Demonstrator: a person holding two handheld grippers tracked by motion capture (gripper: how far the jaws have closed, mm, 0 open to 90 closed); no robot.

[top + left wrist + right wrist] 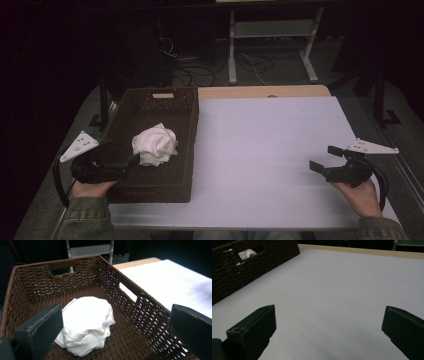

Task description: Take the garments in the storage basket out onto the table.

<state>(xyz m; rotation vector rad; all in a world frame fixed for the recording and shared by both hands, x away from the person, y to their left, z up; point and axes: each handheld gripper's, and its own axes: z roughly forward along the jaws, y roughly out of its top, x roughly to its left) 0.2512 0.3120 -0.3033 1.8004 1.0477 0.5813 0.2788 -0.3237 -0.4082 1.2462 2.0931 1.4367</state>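
A crumpled white cloth (155, 144) (86, 323) lies inside a dark brown woven basket (150, 102) (37, 280) at the left of the white table top. My left gripper (121, 152) (115, 336) hovers over the basket's near left part, open, with the cloth just ahead of its jaws and nothing held. My right gripper (326, 158) (328, 333) is open above the bare white surface at the right, a hand behind it. In the right gripper view the basket (249, 262) sits at the upper left, a bit of cloth (247, 253) showing through its handle hole.
The white table top (260, 150) has a wooden strip (265, 91) along its far edge. Beyond the table stand a metal frame (272, 45) and loose cables (200, 72) on a dark floor. Handle holes (61, 270) pierce the basket's walls.
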